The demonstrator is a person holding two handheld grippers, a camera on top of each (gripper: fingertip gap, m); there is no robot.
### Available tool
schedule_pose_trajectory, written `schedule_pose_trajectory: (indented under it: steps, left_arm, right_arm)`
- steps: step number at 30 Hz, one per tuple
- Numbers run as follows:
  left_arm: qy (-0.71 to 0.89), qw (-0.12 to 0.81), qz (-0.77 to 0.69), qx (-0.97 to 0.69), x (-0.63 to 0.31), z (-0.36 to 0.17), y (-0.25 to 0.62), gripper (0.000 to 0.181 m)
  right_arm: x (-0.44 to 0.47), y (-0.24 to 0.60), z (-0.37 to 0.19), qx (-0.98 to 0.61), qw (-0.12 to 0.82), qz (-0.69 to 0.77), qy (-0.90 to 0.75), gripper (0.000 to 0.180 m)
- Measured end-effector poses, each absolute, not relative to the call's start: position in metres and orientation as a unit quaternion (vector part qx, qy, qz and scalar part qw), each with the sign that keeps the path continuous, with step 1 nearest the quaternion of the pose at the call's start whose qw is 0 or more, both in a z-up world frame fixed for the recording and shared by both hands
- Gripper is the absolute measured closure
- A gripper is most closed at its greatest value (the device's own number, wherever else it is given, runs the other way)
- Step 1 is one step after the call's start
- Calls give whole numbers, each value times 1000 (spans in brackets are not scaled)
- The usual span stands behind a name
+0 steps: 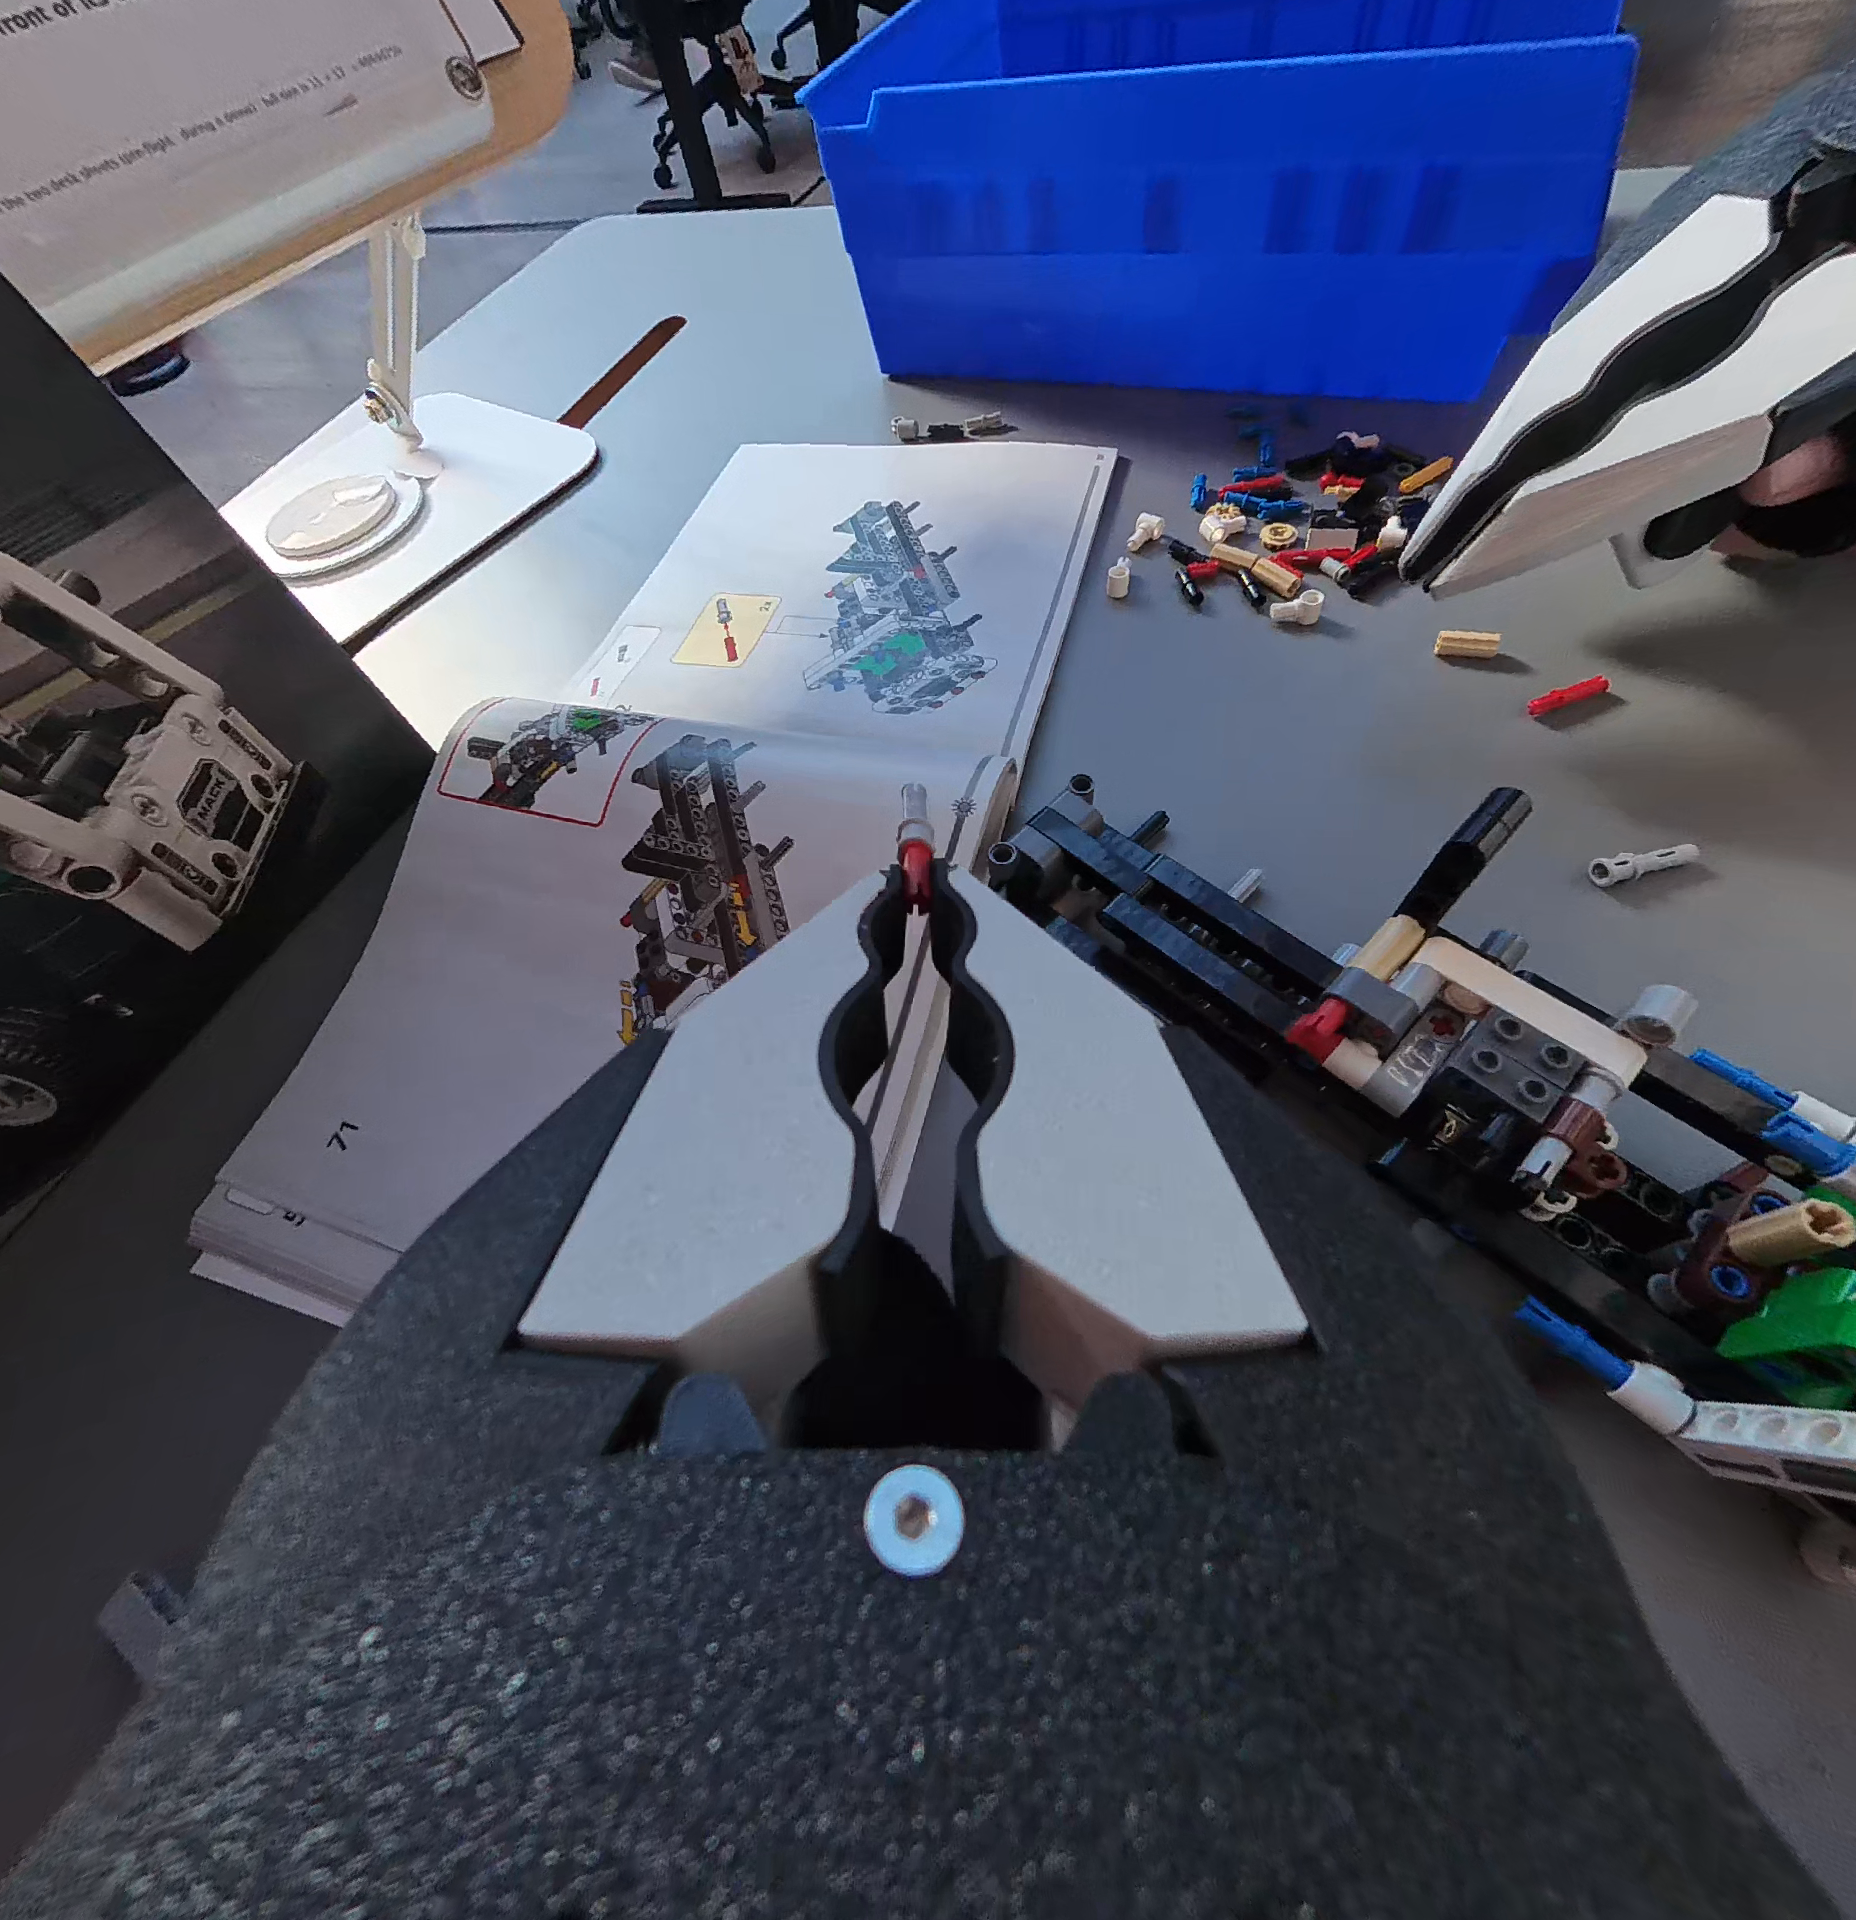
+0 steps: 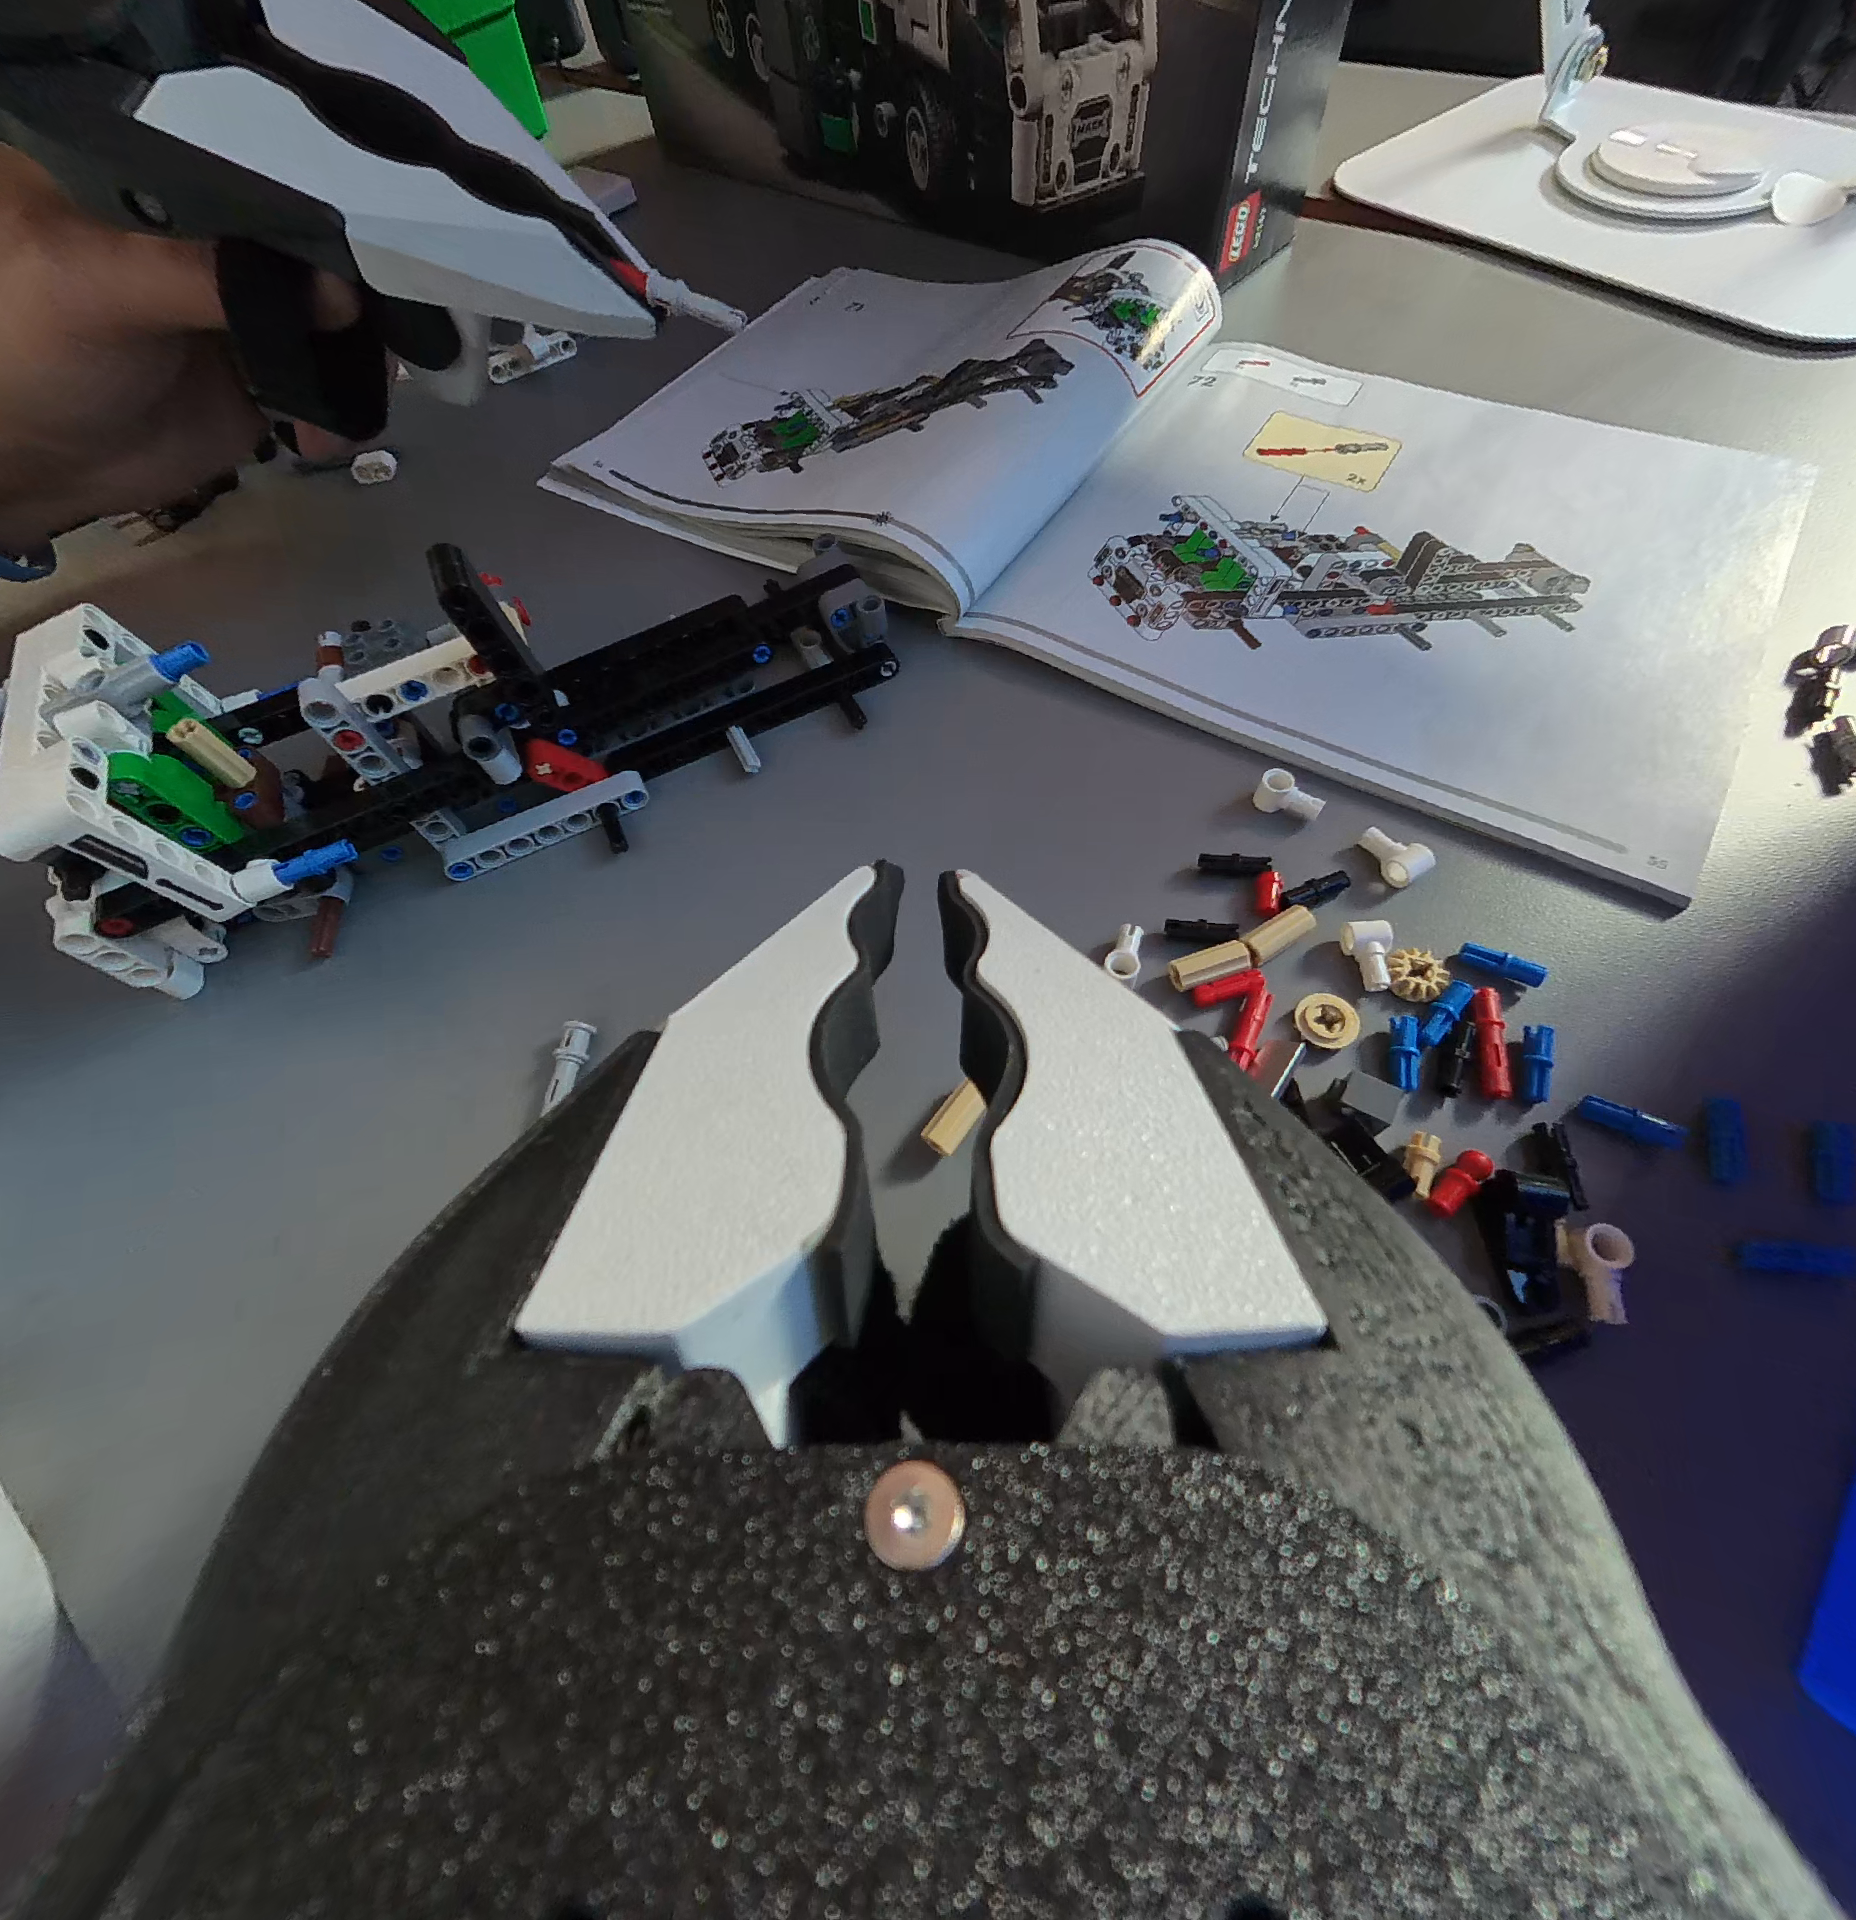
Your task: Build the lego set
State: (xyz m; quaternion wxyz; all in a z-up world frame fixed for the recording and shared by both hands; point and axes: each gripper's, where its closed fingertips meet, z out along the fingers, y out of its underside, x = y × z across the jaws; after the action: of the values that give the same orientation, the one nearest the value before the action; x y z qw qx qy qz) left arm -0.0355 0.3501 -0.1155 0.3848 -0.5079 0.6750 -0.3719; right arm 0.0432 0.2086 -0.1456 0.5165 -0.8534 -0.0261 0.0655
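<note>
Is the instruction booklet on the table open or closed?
Open. The instruction booklet lies spread on the table, two printed pages facing up, left page curling.

from my right gripper (image 2: 919,883), the half-built model (image 2: 384,748) lies at ten o'clock, the open instruction booklet (image 2: 1423,644) at one o'clock behind it, the box (image 2: 955,114) at twelve beyond, and loose pieces (image 2: 1423,1018) at three.

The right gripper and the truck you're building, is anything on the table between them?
Mostly bare grey table, as the right wrist view shows. The right gripper points into empty space; only a small light grey pin lies beside it, short of the truck chassis.
</note>
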Motion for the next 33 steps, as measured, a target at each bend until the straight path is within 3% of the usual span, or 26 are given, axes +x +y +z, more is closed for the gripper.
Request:
schedule_pose_trajectory:
  steps: [1,33]
  left_arm:
    - [674,384,-375,-508,-35,-116,350,180]
    - [675,380,-379,-506,-32,-129,351,180]
  right_arm:
    - [44,208,-145,-852,518,63,-25,173]
    - [52,212,-147,-854,513,81,-4,173]
